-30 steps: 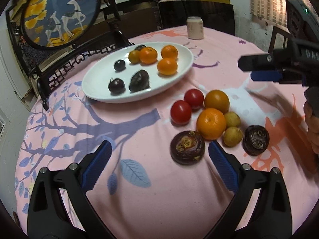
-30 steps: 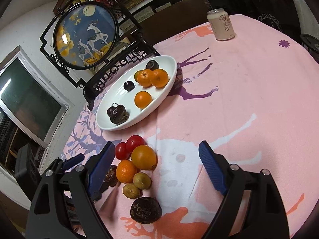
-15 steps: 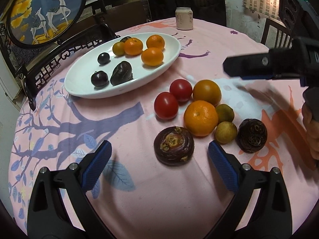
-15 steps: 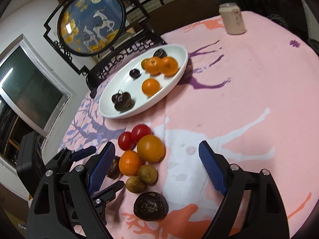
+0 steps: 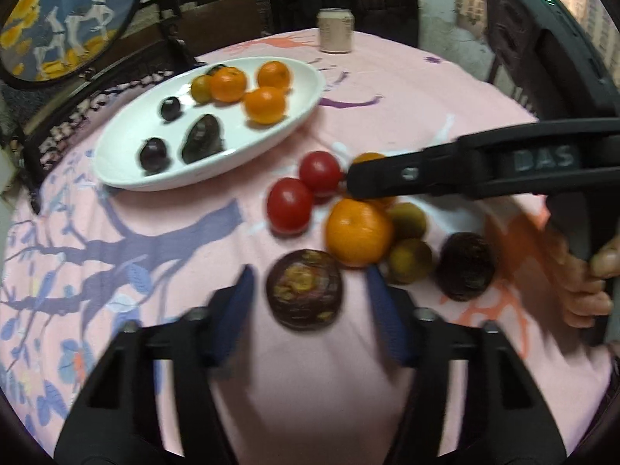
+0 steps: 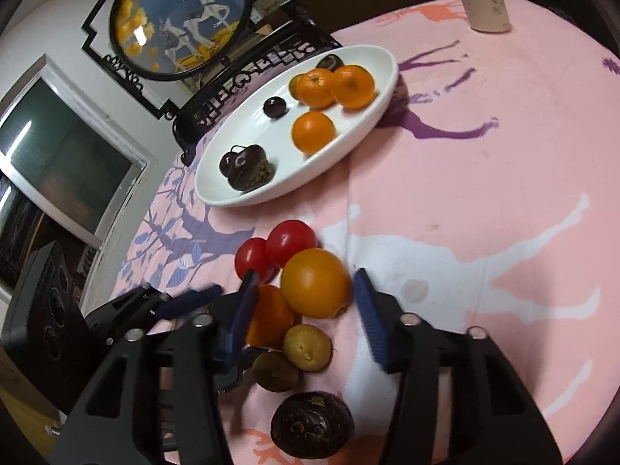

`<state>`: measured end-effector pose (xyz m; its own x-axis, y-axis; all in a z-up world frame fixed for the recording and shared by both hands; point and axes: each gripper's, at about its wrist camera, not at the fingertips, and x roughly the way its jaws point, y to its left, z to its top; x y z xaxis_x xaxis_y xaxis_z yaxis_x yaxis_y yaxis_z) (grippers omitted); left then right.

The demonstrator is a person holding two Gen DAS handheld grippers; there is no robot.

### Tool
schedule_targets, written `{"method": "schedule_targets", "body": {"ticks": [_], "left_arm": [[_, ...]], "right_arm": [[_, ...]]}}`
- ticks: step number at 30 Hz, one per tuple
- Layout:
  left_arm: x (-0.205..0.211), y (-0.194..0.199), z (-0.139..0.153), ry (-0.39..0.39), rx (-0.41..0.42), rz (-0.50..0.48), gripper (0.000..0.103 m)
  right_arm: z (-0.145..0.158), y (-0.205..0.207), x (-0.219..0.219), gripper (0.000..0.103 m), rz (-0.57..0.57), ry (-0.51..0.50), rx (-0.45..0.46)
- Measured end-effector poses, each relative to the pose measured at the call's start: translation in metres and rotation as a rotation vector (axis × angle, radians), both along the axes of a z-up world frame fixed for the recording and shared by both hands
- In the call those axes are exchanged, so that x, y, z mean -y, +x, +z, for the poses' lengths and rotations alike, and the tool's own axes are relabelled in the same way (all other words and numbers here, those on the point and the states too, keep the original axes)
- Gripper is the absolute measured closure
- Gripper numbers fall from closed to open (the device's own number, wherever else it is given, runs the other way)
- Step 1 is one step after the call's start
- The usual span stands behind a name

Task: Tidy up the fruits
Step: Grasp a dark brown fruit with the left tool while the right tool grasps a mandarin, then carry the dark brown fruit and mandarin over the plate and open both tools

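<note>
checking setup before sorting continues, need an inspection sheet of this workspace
surface: round table, pink printed cloth
job's things: white dish with oranges and dark fruits; loose on cloth: two tomatoes, two oranges, two yellow-green fruits, two dark purple fruits
clutter: drink can at far edge
grippers: left tongs astride nearer purple fruit, right tongs astride larger orange; both just closing, no grip yet
cables: nothing seen
surroundings: deer screen, window

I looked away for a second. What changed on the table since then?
Both grippers' jaws have just been closing: left gripper around the dark mangosteen, right gripper around the large orange, neither visibly clamped. Fruit on the white plate stayed put.
</note>
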<state>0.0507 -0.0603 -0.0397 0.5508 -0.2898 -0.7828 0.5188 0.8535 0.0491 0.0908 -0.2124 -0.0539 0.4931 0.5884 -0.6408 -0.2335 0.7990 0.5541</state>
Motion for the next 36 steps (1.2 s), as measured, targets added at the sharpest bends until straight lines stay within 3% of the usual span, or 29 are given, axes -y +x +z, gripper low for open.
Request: {"method": "schedule_targets", "body": {"ticks": [2, 5, 11, 19, 23, 29, 36], "left_arm": [[0.002, -0.003, 0.0, 0.014, 0.015, -0.008, 0.054], [-0.003, -0.002, 0.003, 0.003, 0.017, 0.008, 0.063], [-0.008, 0.0, 0.004, 0.001, 0.013, 0.035, 0.063], [-0.005, 0.0, 0.003, 0.02, 0.019, 0.033, 0.063], [-0.005, 0.0, 0.003, 0.022, 0.021, 0.032, 0.063], [-0.012, -0.004, 0.015, -0.012, 0.065, 0.051, 0.063], [-0.034, 0.004, 0.029, -0.047, 0.095, 0.142, 0.063]], "right_arm": [[0.001, -0.002, 0.006, 0.067, -0.017, 0.005, 0.004], [0.005, -0.006, 0.017, 0.072, -0.036, 0.052, 0.015], [0.007, -0.006, 0.019, 0.072, -0.029, 0.053, 0.012], [-0.005, 0.004, 0.009, 0.061, -0.016, 0.04, -0.027], [-0.004, 0.0, 0.01, 0.067, -0.021, 0.03, -0.011], [0.007, -0.006, 0.022, 0.067, -0.048, 0.065, 0.032], [0.016, -0.01, 0.026, 0.067, -0.064, 0.072, 0.067]]}}
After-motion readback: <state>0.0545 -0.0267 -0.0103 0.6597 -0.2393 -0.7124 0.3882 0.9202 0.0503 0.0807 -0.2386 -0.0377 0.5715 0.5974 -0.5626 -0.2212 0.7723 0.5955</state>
